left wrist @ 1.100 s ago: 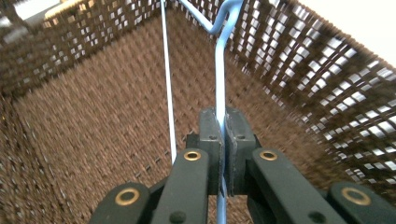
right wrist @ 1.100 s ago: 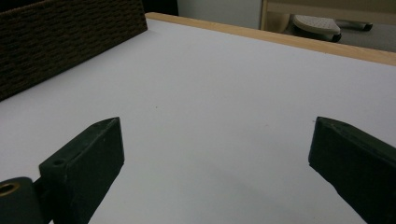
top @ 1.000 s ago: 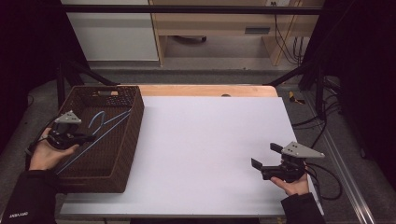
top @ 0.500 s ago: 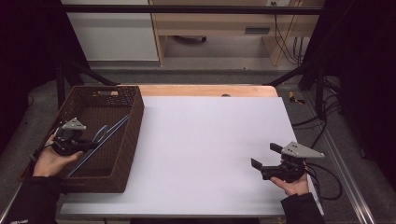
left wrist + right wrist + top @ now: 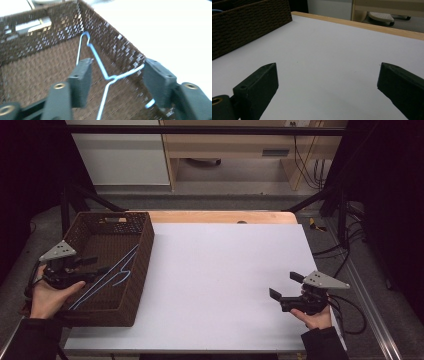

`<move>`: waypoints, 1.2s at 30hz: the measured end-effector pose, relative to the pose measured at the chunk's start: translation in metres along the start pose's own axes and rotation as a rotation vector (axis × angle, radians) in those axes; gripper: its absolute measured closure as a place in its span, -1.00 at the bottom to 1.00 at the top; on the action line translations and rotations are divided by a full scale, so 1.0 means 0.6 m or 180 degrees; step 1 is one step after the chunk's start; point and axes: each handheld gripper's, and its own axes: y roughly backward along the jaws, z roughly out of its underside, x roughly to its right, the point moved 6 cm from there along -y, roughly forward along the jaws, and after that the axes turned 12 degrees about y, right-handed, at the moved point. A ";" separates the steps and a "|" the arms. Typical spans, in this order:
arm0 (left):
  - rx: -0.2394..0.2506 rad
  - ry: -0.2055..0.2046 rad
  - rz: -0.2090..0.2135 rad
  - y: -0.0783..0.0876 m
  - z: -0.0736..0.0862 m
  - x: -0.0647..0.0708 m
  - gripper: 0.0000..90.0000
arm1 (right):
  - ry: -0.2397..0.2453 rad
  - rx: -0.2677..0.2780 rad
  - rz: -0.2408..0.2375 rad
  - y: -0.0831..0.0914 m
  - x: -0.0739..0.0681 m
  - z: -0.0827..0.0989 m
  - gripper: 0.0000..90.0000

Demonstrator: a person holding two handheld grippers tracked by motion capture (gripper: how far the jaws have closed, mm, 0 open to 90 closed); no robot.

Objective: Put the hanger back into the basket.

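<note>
White table (image 5: pixel 220 270); wicker basket (image 5: pixel 145 247) (left edge) holds blue hanger (image 5: pixel 120 270).

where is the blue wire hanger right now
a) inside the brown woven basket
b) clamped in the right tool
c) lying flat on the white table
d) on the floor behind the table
a: the blue wire hanger lies inside the brown woven basket, leaning up toward its right wall, with the open left tool around its neck and not closed on it, while the right tool is open over the bare white table.
</note>
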 end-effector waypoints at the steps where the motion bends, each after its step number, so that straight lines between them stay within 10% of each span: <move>1: 0.0040 0.0003 0.0030 0.002 -0.001 0.006 -0.22 | 0.0008 0.0002 0.0011 0.000 0.001 0.000 -0.91; 11: 0.0459 -0.0014 0.0346 0.009 -0.013 0.101 -0.65 | -0.0006 0.0044 0.0023 0.004 0.003 -0.004 -0.92; 22: 0.0509 -0.0104 0.0602 -0.038 0.013 0.197 -0.85 | 0.0001 0.0076 0.0011 0.008 0.003 -0.006 -0.93; 36: 0.0461 -0.0166 0.0653 -0.078 0.053 0.224 -0.88 | -0.0001 0.0076 -0.0023 0.011 0.001 -0.001 -0.94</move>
